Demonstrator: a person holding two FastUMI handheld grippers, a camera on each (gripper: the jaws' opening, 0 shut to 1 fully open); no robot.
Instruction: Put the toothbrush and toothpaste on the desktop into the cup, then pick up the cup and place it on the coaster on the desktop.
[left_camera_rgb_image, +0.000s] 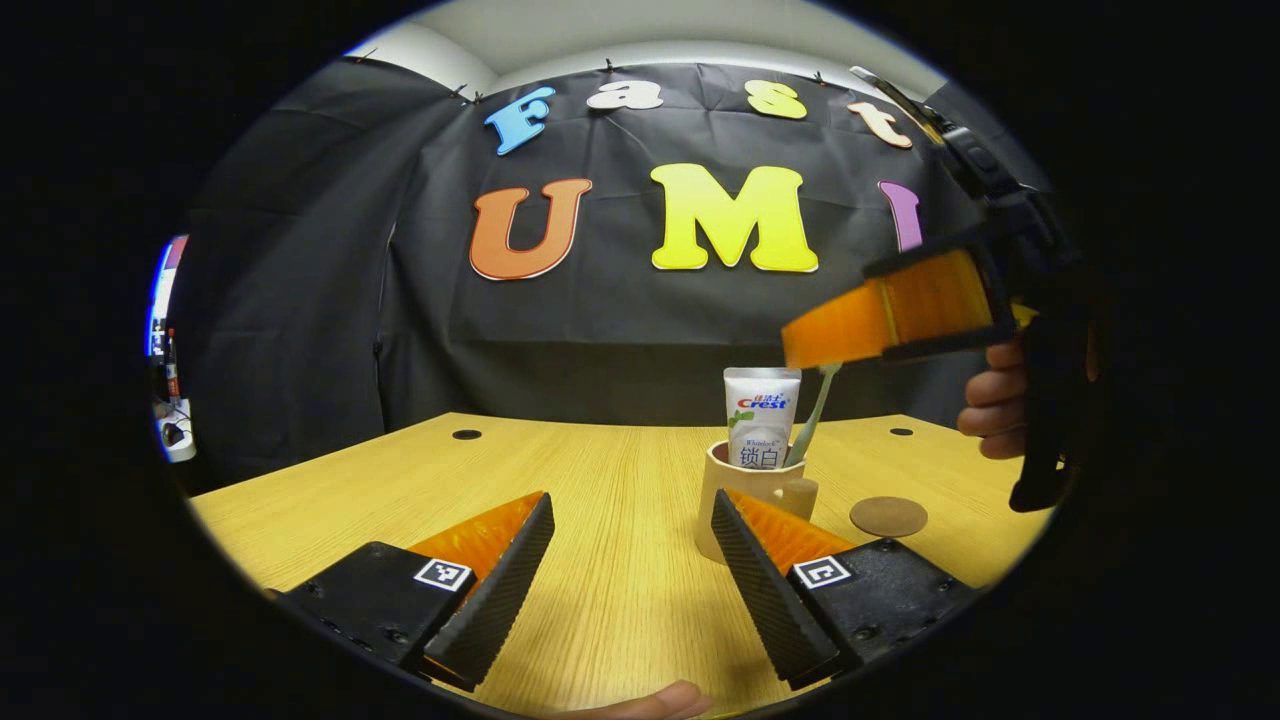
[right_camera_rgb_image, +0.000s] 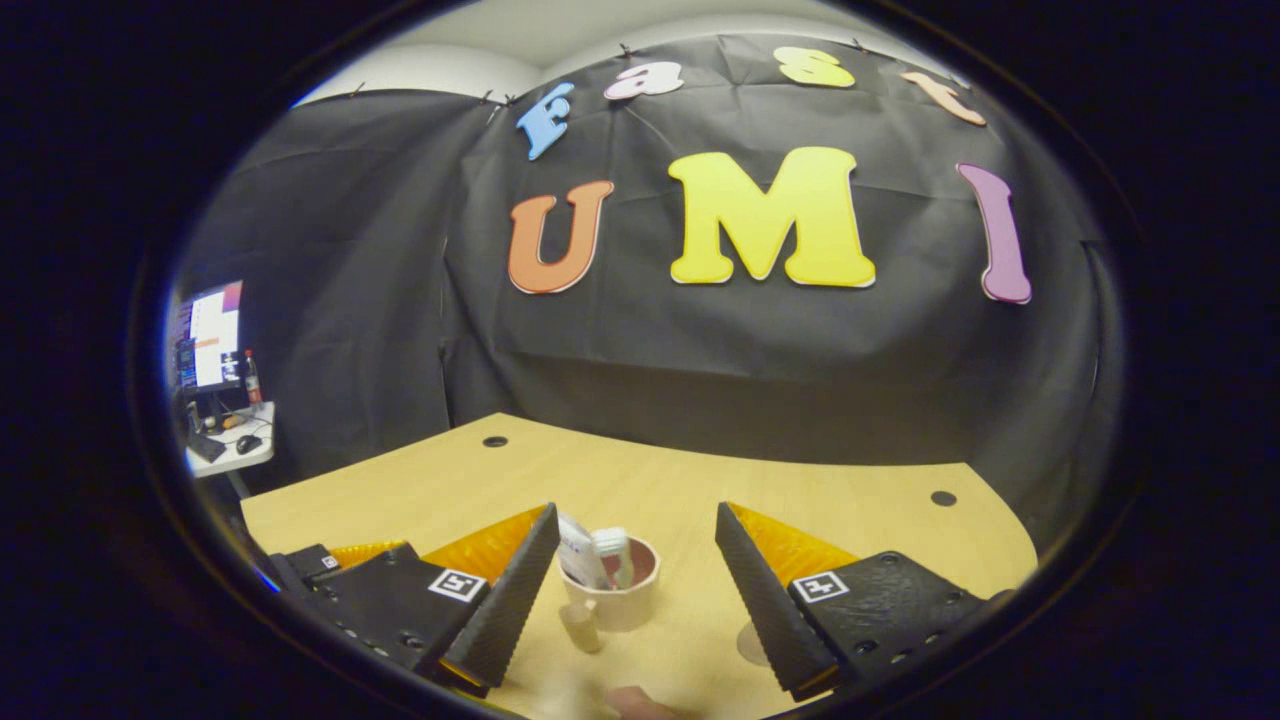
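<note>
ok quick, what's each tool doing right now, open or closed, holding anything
Left tool: open, holding nothing, cup just ahead.
Right tool: open, holding nothing, above the cup.

Toothpaste and toothbrush upright in beige cup near coaster

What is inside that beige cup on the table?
The cup holds a toothpaste tube, standing upright, and a toothbrush leaning beside it. Their lower ends are hidden by the cup's wall, so its bottom cannot be seen.
</note>
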